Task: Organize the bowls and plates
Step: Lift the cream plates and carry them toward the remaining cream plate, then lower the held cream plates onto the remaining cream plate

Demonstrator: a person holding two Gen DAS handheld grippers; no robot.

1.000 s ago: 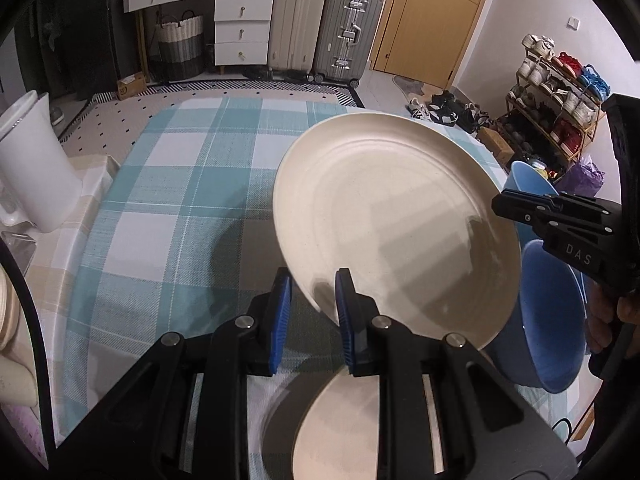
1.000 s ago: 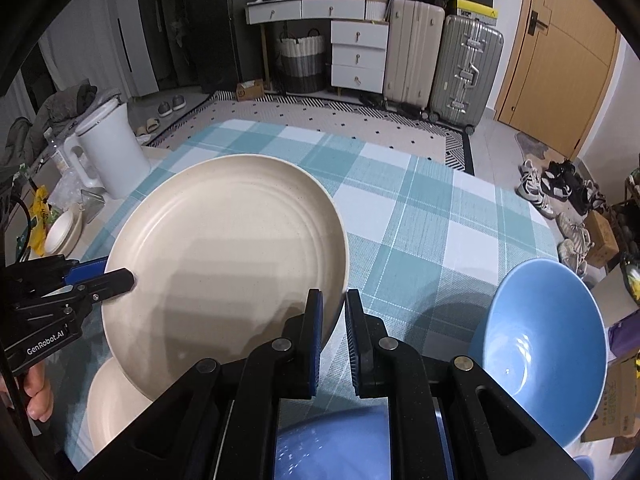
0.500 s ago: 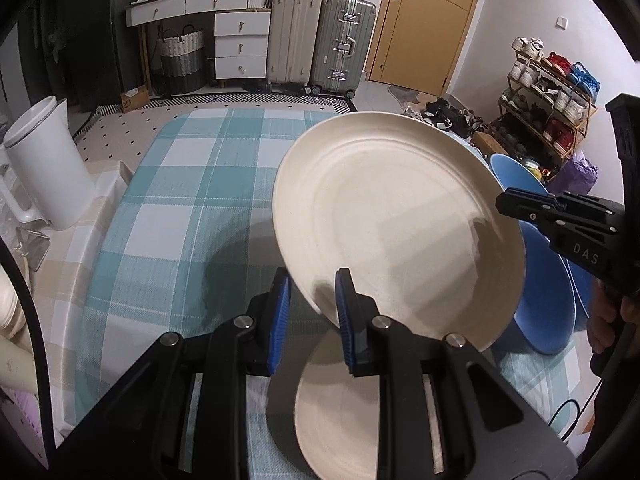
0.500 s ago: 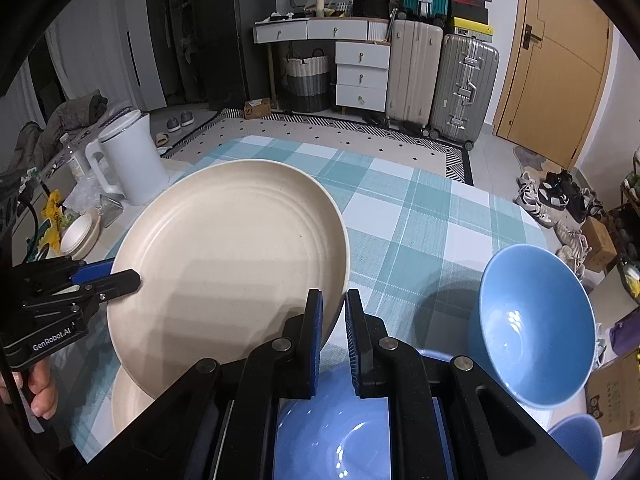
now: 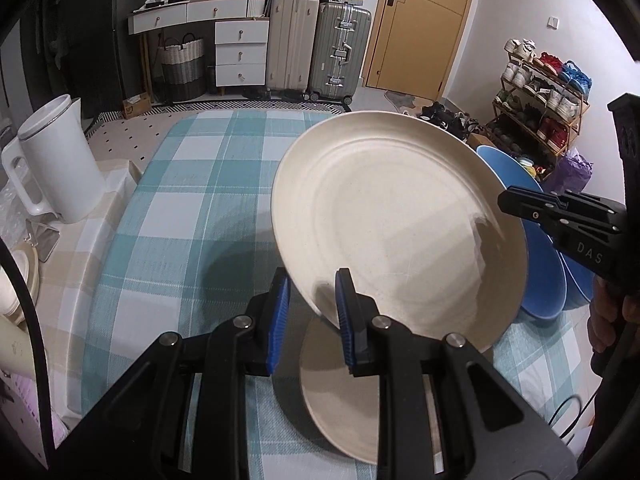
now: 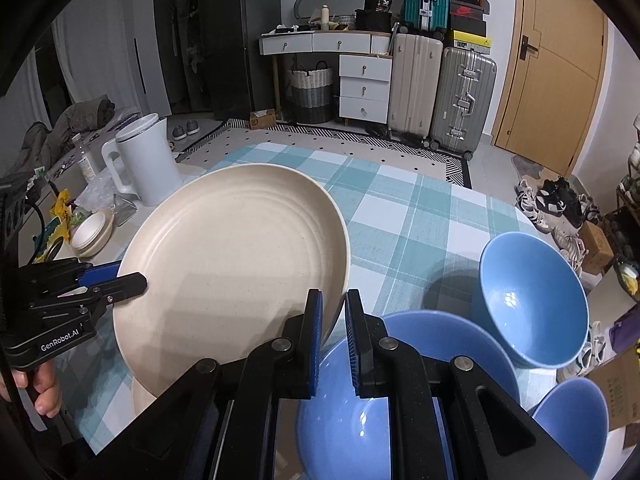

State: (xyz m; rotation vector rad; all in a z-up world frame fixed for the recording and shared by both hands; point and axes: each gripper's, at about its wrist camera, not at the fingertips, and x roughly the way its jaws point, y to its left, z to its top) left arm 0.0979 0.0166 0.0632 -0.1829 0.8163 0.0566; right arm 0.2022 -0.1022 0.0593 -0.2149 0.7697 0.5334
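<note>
A large cream plate (image 5: 396,224) is held tilted in the air above the checked tablecloth (image 5: 192,184). My left gripper (image 5: 310,302) is shut on its near left rim. My right gripper (image 6: 333,316) is shut on the opposite rim; the plate also shows in the right wrist view (image 6: 236,256). A second cream plate (image 5: 336,396) lies flat on the table under it. Three blue bowls sit at the right: a wide one (image 6: 404,392) below my right gripper, a deep one (image 6: 532,300) beyond it, and a small one (image 6: 576,420) at the table's edge.
A white kettle (image 5: 56,160) stands at the table's left edge. Small cream dishes (image 6: 92,232) are stacked near it. Suitcases (image 5: 316,48) and a drawer unit (image 5: 240,52) line the far wall. A shoe rack (image 5: 540,92) stands at the right.
Both grippers have lifted the large cream plate higher off the table. More of the plate under it and of the blue bowls now shows.
</note>
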